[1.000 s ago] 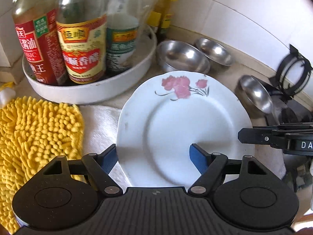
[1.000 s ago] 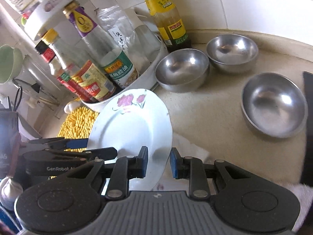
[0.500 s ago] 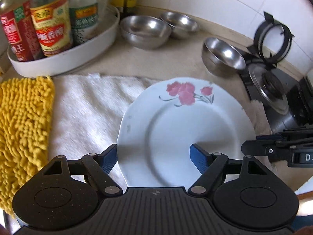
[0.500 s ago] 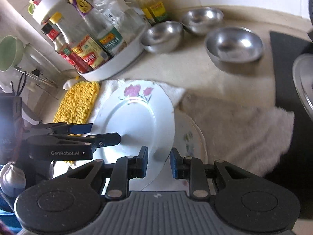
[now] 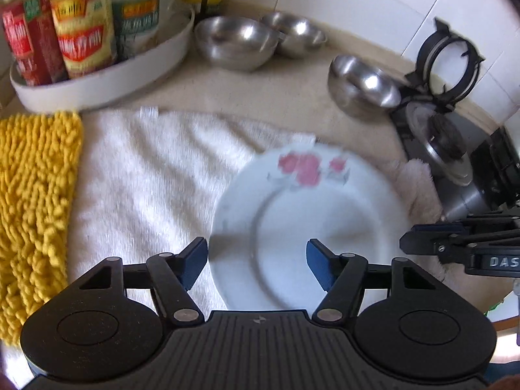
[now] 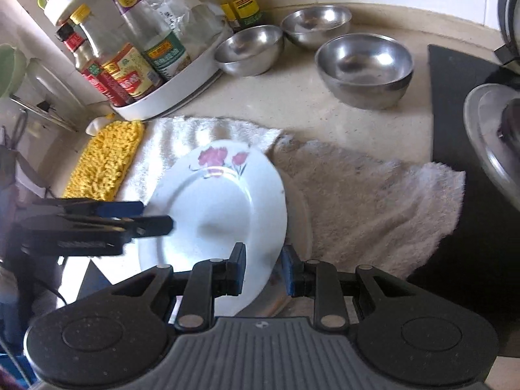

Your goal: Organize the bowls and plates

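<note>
A white plate with pink flowers (image 6: 214,201) is tilted above a second plate (image 6: 300,217) that lies on the towel. My right gripper (image 6: 262,266) has its jaws on either side of the flowered plate's rim, slightly apart. My left gripper (image 5: 256,260) is open, its blue pads on either side of the same plate (image 5: 312,227). It shows from the side in the right wrist view (image 6: 123,217). Three steel bowls (image 6: 364,65) (image 6: 250,48) (image 6: 315,24) stand at the back of the counter.
A white tray of sauce bottles (image 6: 162,97) stands at the back left. A yellow chenille mat (image 5: 35,201) and white towels (image 6: 364,201) cover the counter. A black stove with a pot (image 6: 487,149) is at the right.
Both grippers carried the flowered plate back from the bottle tray toward the counter's front, over the second plate. The right jaws have widened a little around the rim.
</note>
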Demonstrator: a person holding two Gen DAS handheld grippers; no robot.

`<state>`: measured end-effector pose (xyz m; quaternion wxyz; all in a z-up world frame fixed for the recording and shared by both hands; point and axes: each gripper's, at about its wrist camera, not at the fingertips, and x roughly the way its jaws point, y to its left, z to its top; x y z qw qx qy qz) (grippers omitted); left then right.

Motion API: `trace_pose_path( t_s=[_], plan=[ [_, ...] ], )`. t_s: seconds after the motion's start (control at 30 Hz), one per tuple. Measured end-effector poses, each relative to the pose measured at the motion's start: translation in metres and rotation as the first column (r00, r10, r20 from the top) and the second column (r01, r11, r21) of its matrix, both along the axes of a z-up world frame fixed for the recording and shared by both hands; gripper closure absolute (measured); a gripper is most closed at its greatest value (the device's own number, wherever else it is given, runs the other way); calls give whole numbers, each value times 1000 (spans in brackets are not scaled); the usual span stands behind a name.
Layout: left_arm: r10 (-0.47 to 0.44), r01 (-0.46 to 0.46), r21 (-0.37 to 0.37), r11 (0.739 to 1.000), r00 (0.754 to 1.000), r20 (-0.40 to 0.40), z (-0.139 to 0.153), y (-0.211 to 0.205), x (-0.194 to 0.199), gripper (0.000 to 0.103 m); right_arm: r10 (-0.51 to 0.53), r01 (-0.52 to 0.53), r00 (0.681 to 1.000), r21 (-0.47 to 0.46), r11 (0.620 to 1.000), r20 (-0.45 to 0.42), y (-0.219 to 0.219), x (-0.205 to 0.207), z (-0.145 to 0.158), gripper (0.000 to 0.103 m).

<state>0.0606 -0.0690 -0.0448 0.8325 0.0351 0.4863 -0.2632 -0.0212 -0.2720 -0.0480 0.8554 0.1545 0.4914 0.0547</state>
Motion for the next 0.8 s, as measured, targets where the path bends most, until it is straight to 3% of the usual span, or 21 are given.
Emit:
trace_pose_path(
  t_s=[0.23,0.8],
  plan=[
    [16,-14,-25,1000,997,77,24,-1,10,25,-13,15,997,-29,999,75,-12,-4,24,55],
    [-64,65,2,998,992,106,27,-23,72,17,-204,209,974,-42,977,101,-41,22,32,55]
  ],
)
